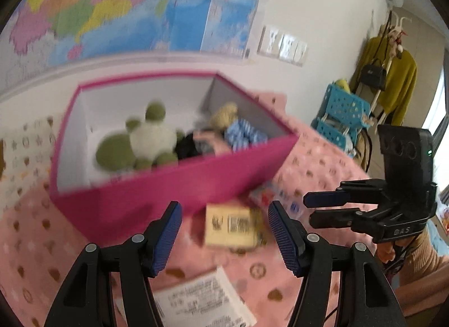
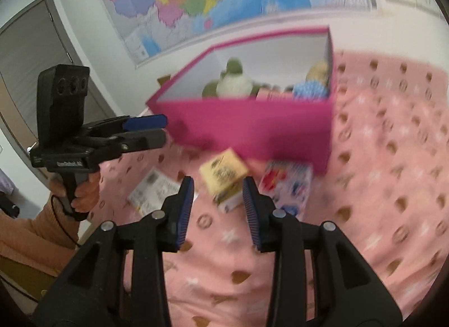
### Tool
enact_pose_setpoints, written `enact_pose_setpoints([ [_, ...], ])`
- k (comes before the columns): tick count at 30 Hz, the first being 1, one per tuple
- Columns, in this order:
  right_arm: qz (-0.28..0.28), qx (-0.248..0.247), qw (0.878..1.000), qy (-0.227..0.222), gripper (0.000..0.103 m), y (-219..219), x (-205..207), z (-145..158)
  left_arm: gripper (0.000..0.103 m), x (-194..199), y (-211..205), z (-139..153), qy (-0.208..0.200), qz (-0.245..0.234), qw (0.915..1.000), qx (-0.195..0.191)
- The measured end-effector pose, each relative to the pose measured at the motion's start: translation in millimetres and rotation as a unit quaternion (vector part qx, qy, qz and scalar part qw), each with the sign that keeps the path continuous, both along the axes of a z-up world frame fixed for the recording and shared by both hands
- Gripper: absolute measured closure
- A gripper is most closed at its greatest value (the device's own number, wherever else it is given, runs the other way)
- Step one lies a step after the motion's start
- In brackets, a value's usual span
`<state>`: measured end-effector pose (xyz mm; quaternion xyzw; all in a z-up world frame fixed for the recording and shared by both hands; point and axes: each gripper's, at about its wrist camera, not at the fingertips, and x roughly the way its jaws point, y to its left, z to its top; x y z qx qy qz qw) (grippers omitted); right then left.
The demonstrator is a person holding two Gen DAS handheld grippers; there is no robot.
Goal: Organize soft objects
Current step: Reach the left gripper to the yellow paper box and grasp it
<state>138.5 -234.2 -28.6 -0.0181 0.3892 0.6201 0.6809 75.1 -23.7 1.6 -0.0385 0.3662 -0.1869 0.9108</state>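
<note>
Both views are smeared by motion blur. The print on the yellow box (image 1: pixel 231 226) and on the paper sheet (image 1: pixel 202 303) cannot be read; the sheet is cut off by the lower edge of the left view. In the right view the pink bin's (image 2: pixel 252 127) front wall hides the lower half of the green-and-white plush (image 2: pixel 231 81) and the striped blue toy (image 2: pixel 310 89). A dark item (image 1: pixel 188 145) between them is too blurred to identify.

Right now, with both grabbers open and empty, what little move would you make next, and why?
Probably ease the right gripper forward and close on the yellow box. It lies on the pink bedspread outside the pink bin, almost between the open fingers, while the green plush toy is already inside.
</note>
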Motion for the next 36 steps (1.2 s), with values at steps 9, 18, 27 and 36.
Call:
enact_pose_setpoints([
  [9,-0.009,-0.029,0.999,0.036,0.065,22.4,-4.7,-29.7,0.039,15.2,1.6,-41.3,0.061,0.014,0.9981,-0.006],
  [18,-0.059,-0.050,0.996,0.038,0.065,19.5,6.7,-41.2,0.047,24.2,-8.4,-55.5,0.089,-0.013,0.9959,-0.010],
  [27,-0.061,-0.043,0.997,0.034,0.065,28.9,6.0,-40.8,0.047,15.2,-12.2,-58.3,0.093,-0.031,0.9949,-0.022],
  [36,-0.067,-0.047,0.996,0.027,0.065,49.3,9.4,-45.2,0.067,31.9,-5.2,-57.9,0.105,-0.023,0.9935,-0.038],
])
